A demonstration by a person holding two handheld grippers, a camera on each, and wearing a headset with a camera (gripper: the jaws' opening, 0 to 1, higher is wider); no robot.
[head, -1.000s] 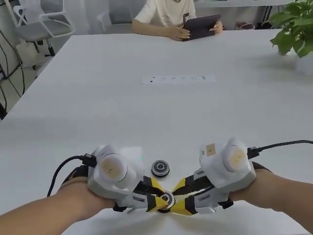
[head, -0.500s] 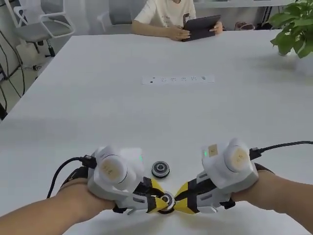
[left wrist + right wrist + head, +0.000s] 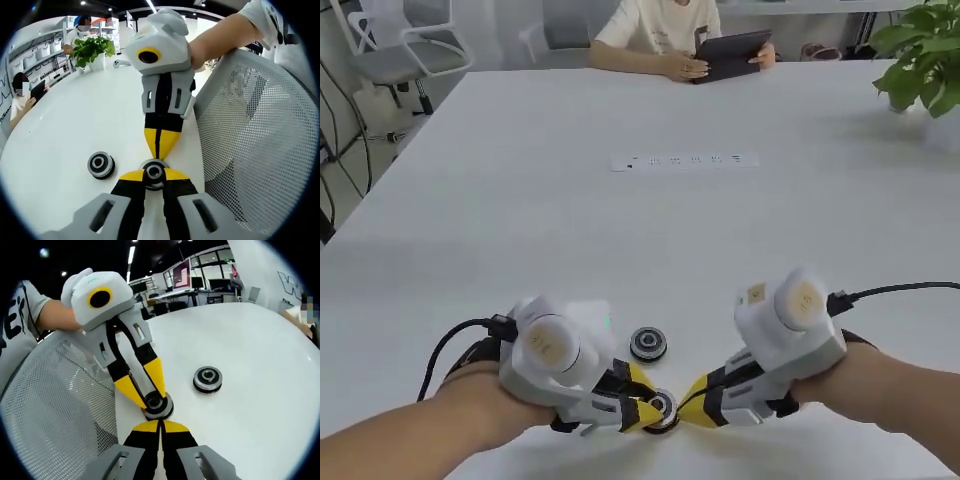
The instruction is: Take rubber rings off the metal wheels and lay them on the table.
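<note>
gripping the near metal wheel (image 3: 153, 172) across its sides, my left gripper (image 3: 153, 176) holds it at the near edge of the white table (image 3: 620, 230), directly in front of me. my right gripper (image 3: 160, 426) has its jaws pressed together, the yellow tips touching that wheel's rim from the opposite side; i cannot tell whether anything is pinched between them. a second metal wheel (image 3: 648, 343) lies flat on the table just beyond, apart from both grippers.
</note>
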